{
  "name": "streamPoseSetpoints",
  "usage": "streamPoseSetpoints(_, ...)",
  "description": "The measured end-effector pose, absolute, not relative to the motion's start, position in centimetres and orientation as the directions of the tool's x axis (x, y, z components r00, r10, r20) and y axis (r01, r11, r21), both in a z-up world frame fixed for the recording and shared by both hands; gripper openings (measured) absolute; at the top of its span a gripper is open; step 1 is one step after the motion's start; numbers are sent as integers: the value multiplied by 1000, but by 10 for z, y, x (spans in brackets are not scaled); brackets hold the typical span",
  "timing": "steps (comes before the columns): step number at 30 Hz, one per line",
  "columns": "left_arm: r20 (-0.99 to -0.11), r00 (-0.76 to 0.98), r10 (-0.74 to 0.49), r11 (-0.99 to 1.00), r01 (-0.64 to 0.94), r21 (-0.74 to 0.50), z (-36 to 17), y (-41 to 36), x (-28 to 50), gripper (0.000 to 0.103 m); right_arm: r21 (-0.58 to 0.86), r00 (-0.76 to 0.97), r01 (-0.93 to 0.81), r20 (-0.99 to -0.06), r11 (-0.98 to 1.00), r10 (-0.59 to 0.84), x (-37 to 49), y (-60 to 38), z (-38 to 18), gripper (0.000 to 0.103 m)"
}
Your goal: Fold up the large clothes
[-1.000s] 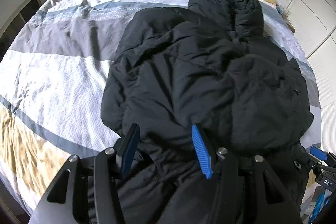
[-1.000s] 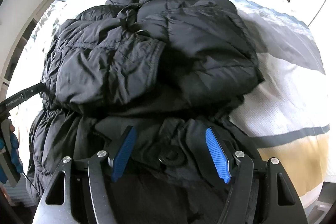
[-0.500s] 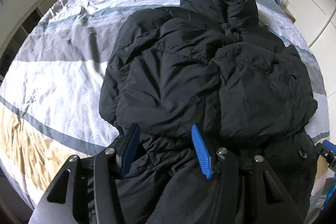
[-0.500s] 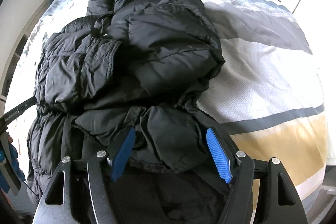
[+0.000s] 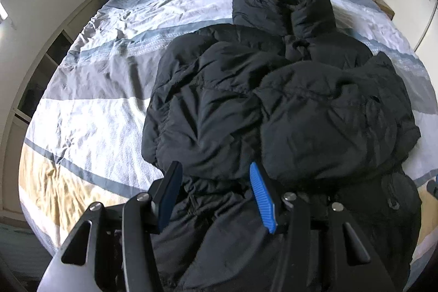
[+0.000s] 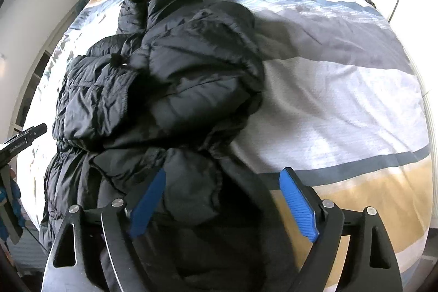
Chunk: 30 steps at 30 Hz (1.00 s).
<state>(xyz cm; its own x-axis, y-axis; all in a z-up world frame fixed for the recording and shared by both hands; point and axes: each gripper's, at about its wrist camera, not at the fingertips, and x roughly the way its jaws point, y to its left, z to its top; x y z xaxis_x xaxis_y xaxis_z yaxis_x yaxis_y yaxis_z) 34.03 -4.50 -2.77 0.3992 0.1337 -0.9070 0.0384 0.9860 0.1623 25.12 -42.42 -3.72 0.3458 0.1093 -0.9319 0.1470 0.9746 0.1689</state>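
jacket: black puffer jacket [image 5: 273, 106] flat on the striped bed [image 5: 90, 106], collar at 12 o'clock, both sleeves folded in across the chest, hem at 6 o'clock toward the grippers.
left gripper: left gripper [image 5: 216, 196] over the hem's left part, fingers half spread. Cloth lies between them; can't tell whether they're pinching it.
right gripper: right gripper [image 6: 224, 203] at the hem's right corner, fingers opening wide. A puffy fold sits between them, pads not pressing on it.
step (my read): taking the hem for the bottom-to-collar fold.
how to do it well: bite deep into both hem corners, catch all layers, lift level, carry toward 12 o'clock so the sleeves don't slide out.
risk: slick fabric, thick fill; a shallow pinch will slip.
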Motion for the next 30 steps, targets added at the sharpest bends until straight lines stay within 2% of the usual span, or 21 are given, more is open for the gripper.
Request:
streamPoseSetpoints(5,-900,401,172,975,61,213,-19,-54,328,52,191,346,168,-930,967,124,246,-441,-42,91)
streamPoseSetpoints(6,-897,406,177,973,65,222,-18,-55,327,65,188,342,174,-932,967,119,246,-442,-43,92)
streamPoseSetpoints(7,-894,410,180,972,65,225,-19,-55,327,72,183,340,179,-933,967,114,246,-442,-44,93)
streamPoseSetpoints(11,-899,403,168,973,77,216,-29,-51,332,72,162,325,221,-942,962,84,242,-441,-46,96)
streamPoseSetpoints(13,-906,395,155,976,81,202,-34,-46,335,72,160,323,240,-943,958,77,240,-438,-45,101)
streamPoseSetpoints(30,-915,394,92,981,122,152,-45,23,359,72,163,337,351,-941,922,38,259,-379,-39,103)
